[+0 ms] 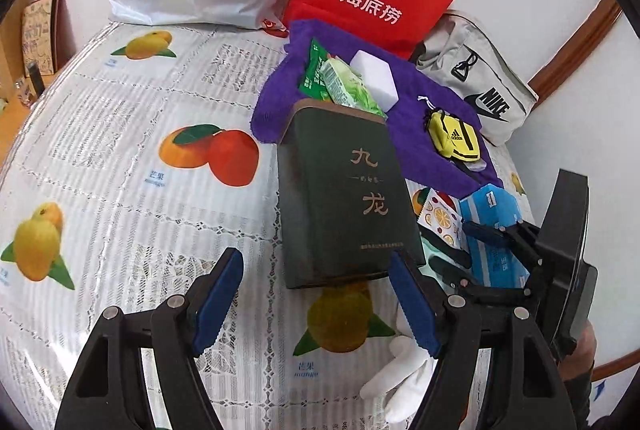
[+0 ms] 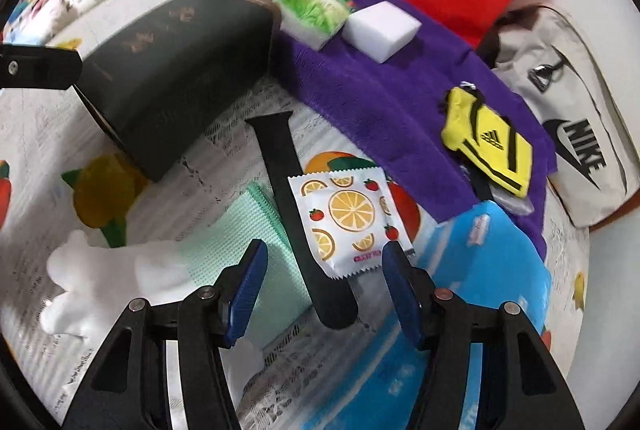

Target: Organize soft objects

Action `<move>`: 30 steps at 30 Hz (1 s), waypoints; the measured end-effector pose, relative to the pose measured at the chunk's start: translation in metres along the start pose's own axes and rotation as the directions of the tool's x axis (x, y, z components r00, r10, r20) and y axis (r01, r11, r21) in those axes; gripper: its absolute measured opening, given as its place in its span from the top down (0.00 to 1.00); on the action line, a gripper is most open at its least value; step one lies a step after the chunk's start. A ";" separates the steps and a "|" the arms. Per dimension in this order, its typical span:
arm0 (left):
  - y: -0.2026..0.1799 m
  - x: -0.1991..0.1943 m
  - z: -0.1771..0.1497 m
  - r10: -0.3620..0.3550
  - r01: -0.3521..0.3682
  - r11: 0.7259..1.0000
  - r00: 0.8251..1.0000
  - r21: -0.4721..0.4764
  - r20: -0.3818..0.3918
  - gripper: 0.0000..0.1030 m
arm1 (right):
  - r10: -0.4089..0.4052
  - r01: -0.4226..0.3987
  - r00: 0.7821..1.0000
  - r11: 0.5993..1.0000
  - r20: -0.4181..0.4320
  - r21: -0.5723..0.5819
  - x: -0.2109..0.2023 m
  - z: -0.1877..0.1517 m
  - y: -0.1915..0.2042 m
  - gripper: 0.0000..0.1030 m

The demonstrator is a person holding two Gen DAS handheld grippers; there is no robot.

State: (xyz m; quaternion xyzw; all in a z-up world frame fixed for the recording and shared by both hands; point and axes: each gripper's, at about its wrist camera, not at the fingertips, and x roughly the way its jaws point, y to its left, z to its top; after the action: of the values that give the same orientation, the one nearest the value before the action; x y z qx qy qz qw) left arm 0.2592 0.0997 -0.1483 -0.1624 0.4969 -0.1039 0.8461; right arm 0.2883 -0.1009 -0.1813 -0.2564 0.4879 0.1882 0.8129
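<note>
1. Left wrist view: progress looks slight. The dark green box (image 1: 344,198) lies on the fruit-print tablecloth (image 1: 120,134) with its far end on the purple towel (image 1: 416,90), and only the green tissue pack (image 1: 348,86) and white sponge block (image 1: 378,78) sit at its mouth. The yellow pouch (image 1: 452,138) rests loose on the towel, and a white glove (image 1: 400,362) lies near the box's near end. The left gripper (image 1: 316,304) hangs just short of the box, jaws apart, nothing between them.

2. Right wrist view: much is left to sort. The fruit-print sachet (image 2: 348,218) overlaps a black strap (image 2: 296,214); a green mesh cloth (image 2: 248,242) lies just beside the strap, and a blue tissue pack (image 2: 492,270) lies to the right of the sachet. The right gripper (image 2: 322,288) hovers over sachet and strap, jaws apart, clamping nothing. I judge the sachet or strap the likely next pick, though neither is gripped yet.
</note>
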 end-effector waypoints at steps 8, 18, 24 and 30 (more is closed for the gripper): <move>0.011 -0.002 -0.002 -0.012 0.012 1.000 1.000 -0.025 0.000 0.29 | 0.061 -0.059 0.998 0.997 -0.031 0.044 -0.001 0.010 -0.011 0.94; 0.015 -0.016 -0.009 0.000 0.000 1.000 1.000 -0.031 0.014 0.29 | 0.140 -0.152 0.987 0.972 0.075 0.181 -0.061 -0.009 -0.007 0.98; 0.010 -0.028 -0.023 0.007 -0.006 1.000 1.000 -0.016 0.020 0.29 | 0.190 -0.208 0.976 0.957 0.102 0.203 -0.098 -0.043 0.019 0.98; 0.006 -0.028 -0.038 0.006 -0.006 1.000 1.000 -0.010 0.004 0.29 | 0.240 -0.250 0.968 0.937 0.068 0.245 -0.085 -0.076 0.040 0.96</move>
State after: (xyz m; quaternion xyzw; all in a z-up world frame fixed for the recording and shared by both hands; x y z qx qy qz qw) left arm 0.2128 0.1081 -0.1450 -0.1651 0.4961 -0.0984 0.8468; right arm 0.1749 -0.1192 -0.1450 -0.0847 0.5206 0.2293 0.8181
